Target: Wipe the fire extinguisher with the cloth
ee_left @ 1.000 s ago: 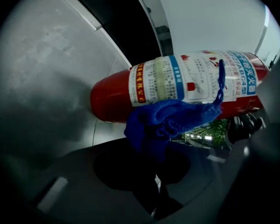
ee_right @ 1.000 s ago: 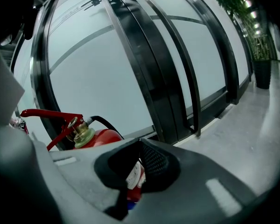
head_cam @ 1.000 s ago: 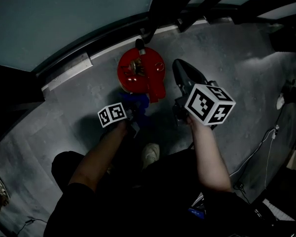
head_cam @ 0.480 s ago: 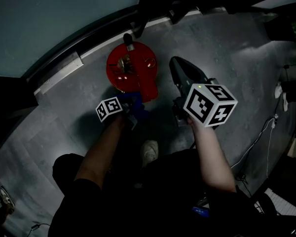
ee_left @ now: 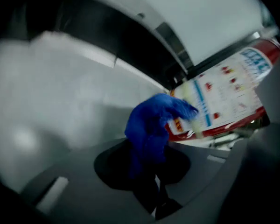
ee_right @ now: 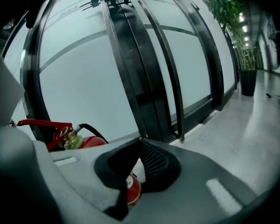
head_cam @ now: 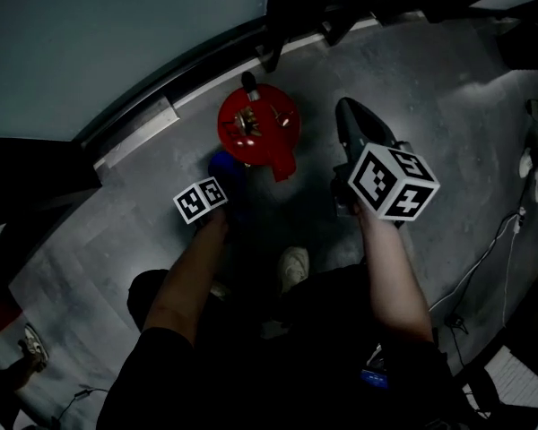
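The red fire extinguisher (head_cam: 258, 128) stands on the grey floor by the glass wall, seen from above in the head view. My left gripper (head_cam: 217, 182) is shut on a blue cloth (head_cam: 224, 167), which lies against the extinguisher's lower left side. In the left gripper view the cloth (ee_left: 154, 125) bunches out of the jaws and touches the white label on the extinguisher (ee_left: 224, 90). My right gripper (head_cam: 354, 131) hovers just right of the extinguisher, apart from it, shut with nothing in it. The right gripper view shows the extinguisher (ee_right: 81, 141), with its red handle and black hose, at the left.
A glass wall (ee_right: 84, 78) with dark frames (ee_right: 140, 69) runs close behind the extinguisher. The person's shoe (head_cam: 292, 267) rests on the floor below it. Cables (head_cam: 484, 258) trail over the floor at the right. Potted plants (ee_right: 245, 55) line the corridor far right.
My left gripper has carried the cloth up and to the left, from the extinguisher's near side to its left side. The right gripper has stayed beside the extinguisher.
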A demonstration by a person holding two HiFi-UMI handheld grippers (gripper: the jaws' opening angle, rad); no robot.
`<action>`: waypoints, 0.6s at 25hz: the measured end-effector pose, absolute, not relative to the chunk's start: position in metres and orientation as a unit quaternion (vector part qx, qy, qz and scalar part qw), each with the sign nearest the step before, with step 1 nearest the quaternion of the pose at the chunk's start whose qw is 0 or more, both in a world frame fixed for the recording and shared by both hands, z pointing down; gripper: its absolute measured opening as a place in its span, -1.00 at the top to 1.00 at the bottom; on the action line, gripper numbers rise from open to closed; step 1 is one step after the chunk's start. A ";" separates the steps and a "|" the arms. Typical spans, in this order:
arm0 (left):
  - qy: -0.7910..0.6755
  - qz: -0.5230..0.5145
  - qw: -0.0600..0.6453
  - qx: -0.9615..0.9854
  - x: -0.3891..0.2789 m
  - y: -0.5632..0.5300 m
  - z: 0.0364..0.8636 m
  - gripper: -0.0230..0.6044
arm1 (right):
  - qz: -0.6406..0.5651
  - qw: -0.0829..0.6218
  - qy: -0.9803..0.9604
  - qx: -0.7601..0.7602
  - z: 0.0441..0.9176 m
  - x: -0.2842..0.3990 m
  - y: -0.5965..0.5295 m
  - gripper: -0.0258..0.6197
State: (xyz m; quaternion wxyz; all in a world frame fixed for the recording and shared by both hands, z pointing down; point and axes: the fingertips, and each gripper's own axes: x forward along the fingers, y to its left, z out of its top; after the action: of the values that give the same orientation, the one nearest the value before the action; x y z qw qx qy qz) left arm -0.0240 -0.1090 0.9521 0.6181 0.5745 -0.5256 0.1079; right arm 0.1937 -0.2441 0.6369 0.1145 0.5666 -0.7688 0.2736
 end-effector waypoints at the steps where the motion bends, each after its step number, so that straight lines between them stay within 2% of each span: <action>1: -0.543 0.138 0.574 0.598 -0.044 -0.116 0.928 0.68 | 0.280 0.130 -0.752 0.582 0.642 0.200 -0.239 0.90; 4: -0.571 0.202 0.473 0.640 -0.094 -0.128 0.834 0.68 | 0.330 0.198 -0.694 0.609 0.665 0.213 -0.204 0.90; 8: -0.571 0.218 0.397 0.685 -0.125 -0.135 0.700 0.68 | 0.336 0.228 -0.683 0.607 0.606 0.226 -0.159 0.90; 11: -0.560 0.240 0.365 0.704 -0.137 -0.119 0.610 0.68 | 0.355 0.241 -0.670 0.606 0.539 0.233 -0.121 0.90; 15: -0.527 0.255 0.366 0.724 -0.128 -0.076 0.490 0.68 | 0.376 0.251 -0.658 0.602 0.432 0.239 -0.059 0.90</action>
State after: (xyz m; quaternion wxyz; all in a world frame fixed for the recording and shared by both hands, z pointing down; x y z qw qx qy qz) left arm -0.1275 -0.0756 0.4901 0.3655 0.7240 -0.5265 0.2549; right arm 0.2393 -0.0591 0.4322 0.2506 0.6019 -0.6584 0.3761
